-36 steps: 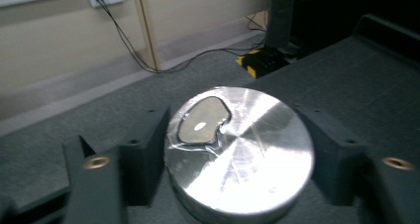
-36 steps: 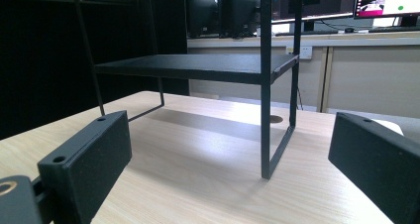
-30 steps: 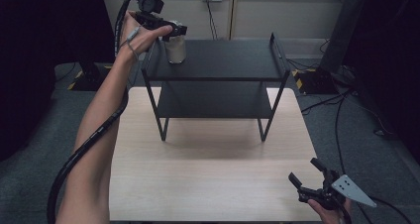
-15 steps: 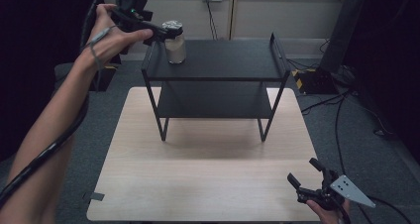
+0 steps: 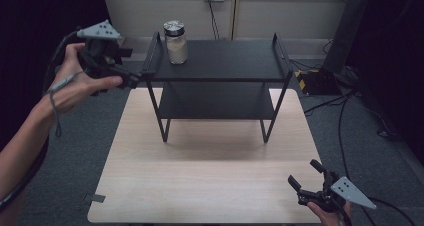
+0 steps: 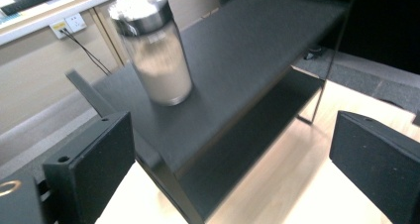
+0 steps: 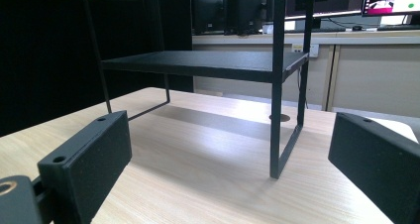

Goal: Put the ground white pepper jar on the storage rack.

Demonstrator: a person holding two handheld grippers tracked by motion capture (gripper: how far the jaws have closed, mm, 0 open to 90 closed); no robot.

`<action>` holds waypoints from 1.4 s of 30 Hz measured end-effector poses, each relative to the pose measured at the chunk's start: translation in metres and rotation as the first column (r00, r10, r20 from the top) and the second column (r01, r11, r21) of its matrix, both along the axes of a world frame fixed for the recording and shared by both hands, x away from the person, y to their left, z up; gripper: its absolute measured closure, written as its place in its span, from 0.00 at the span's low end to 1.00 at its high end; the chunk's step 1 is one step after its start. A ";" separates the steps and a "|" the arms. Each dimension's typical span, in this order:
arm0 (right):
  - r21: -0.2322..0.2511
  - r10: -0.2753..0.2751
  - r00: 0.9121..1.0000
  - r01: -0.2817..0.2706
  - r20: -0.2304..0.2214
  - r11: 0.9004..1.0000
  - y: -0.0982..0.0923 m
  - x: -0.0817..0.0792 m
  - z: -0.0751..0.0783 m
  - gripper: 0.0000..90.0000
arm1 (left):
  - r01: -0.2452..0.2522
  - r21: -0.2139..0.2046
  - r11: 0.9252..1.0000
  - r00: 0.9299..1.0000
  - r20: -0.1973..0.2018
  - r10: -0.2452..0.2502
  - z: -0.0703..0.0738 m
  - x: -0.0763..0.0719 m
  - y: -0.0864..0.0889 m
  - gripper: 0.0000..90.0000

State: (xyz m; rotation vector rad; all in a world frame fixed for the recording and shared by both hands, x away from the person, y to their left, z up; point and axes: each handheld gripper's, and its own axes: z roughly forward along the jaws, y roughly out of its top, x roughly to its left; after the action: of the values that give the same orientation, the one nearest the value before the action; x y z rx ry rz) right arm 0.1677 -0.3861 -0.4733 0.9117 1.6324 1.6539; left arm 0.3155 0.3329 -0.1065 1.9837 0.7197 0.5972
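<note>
Pulled back left off the jar (image 5: 176, 42), left gripper (image 5: 131, 78), fingers (image 6: 89, 169) released and empty. Jar upright on shelf (image 5: 225, 61) top, far-left corner: placed, apparently done. Right gripper (image 5: 307, 178) spread, empty, near-right over table (image 5: 200, 186).

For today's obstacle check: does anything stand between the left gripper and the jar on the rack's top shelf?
Nothing visible. The left gripper, jaws open and empty, is beside the rack's left end; the jar stands upright beyond.

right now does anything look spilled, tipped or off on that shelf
Nothing stands out. The jar stands upright with its lid on at the left end of the rack's top shelf, with no spill around it.
</note>
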 end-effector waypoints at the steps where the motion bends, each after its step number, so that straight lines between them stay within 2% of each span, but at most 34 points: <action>1: 0.001 0.000 1.000 0.000 -0.001 1.000 0.000 0.000 0.000 0.03 | -0.002 -0.010 1.000 1.000 -0.005 0.002 -0.007 -0.004 0.003 0.04; 3: -0.001 -0.001 1.000 0.001 -0.002 1.000 0.001 0.000 0.000 0.03 | 0.008 0.002 1.000 1.000 -0.008 -0.008 -0.017 -0.009 0.005 0.04; 5: -0.001 -0.003 1.000 0.003 -0.008 1.000 0.002 0.000 0.000 0.03 | 0.018 -0.017 1.000 1.000 -0.022 -0.018 -0.028 -0.012 0.009 0.04; 14: -0.005 -0.010 1.000 0.010 -0.011 1.000 0.004 -0.001 0.001 0.03 | 0.072 0.036 0.997 0.996 -0.048 -0.070 -0.070 -0.022 0.004 0.04; 16: -0.006 -0.010 1.000 0.010 -0.010 1.000 0.004 -0.001 0.001 0.03 | 0.075 0.039 0.996 0.996 -0.052 -0.073 -0.073 -0.022 0.003 0.04; 17: -0.008 -0.013 1.000 0.013 -0.012 1.000 0.005 -0.001 0.001 0.03 | 0.083 0.021 0.996 0.994 -0.070 -0.081 -0.079 -0.020 0.005 0.04; 20: -0.006 -0.015 1.000 0.015 -0.014 1.000 0.005 -0.001 0.001 0.03 | 0.080 0.038 0.996 0.995 -0.068 -0.077 -0.082 -0.020 0.004 0.04; 22: -0.007 -0.018 1.000 0.018 -0.012 1.000 0.006 -0.002 0.001 0.03 | 0.082 0.021 0.996 0.994 -0.079 -0.080 -0.085 -0.019 0.006 0.04; 23: -0.010 -0.017 1.000 0.017 -0.011 1.000 0.006 -0.001 0.002 0.03 | 0.076 0.039 0.996 0.995 -0.074 -0.073 -0.086 -0.019 0.005 0.04; 25: -0.010 -0.017 1.000 0.017 -0.012 1.000 0.006 -0.001 0.002 0.03 | 0.072 0.042 0.997 0.995 -0.075 -0.069 -0.086 -0.019 0.005 0.04; 27: -0.010 -0.015 1.000 0.015 -0.016 1.000 0.007 -0.001 0.002 0.03 | 0.064 0.062 0.996 0.996 -0.065 -0.060 -0.087 -0.020 0.003 0.04; 29: -0.013 -0.012 1.000 0.012 -0.017 1.000 0.006 -0.001 0.002 0.03 | 0.068 0.049 0.996 0.995 -0.071 -0.064 -0.088 -0.019 0.004 0.04; 31: -0.014 -0.011 1.000 0.011 -0.016 1.000 0.006 0.000 0.001 0.03 | 0.064 0.074 0.995 0.996 -0.064 -0.060 -0.088 -0.020 0.001 0.04; 33: -0.009 -0.012 1.000 0.012 -0.017 1.000 0.006 -0.001 0.002 0.03 | 0.072 0.058 0.996 0.995 -0.079 -0.068 -0.090 -0.018 0.002 0.04; 34: -0.009 -0.011 1.000 0.011 -0.015 1.000 0.006 -0.001 0.001 0.03 | 0.071 0.078 0.994 0.995 -0.069 -0.065 -0.090 -0.019 -0.001 0.04; 35: -0.011 -0.010 1.000 0.010 -0.015 1.000 0.006 -0.001 0.001 0.03 | 0.072 0.081 0.994 0.995 -0.068 -0.067 -0.090 -0.019 -0.001 0.04; 36: -0.012 -0.008 1.000 0.008 -0.015 1.000 0.006 -0.001 0.002 0.03 | 0.089 0.027 0.996 0.992 -0.088 -0.086 -0.094 -0.015 0.004 0.04; 38: -0.012 -0.007 1.000 0.007 -0.016 1.000 0.006 -0.001 0.002 0.03 | 0.085 0.015 0.996 0.993 -0.087 -0.084 -0.095 -0.015 0.005 0.04; 39: -0.014 -0.006 1.000 0.005 -0.014 1.000 0.006 -0.001 0.002 0.03 | 0.079 0.044 0.996 0.995 -0.070 -0.076 -0.096 -0.016 0.002 0.05; 40: -0.014 -0.006 1.000 0.005 -0.014 1.000 0.006 -0.001 0.002 0.03 | 0.079 0.044 0.996 0.995 -0.070 -0.076 -0.096 -0.016 0.002 0.05; 42: -0.013 -0.005 1.000 0.005 -0.014 1.000 0.006 -0.001 0.002 0.03 | 0.085 0.026 0.996 0.993 -0.083 -0.083 -0.098 -0.014 0.003 0.05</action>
State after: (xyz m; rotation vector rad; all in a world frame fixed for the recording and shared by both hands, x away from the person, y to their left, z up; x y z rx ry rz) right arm 0.1669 -0.3804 -0.4717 0.9224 1.6466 1.6352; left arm 0.3013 0.3363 -0.2046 2.0650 0.6766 0.4817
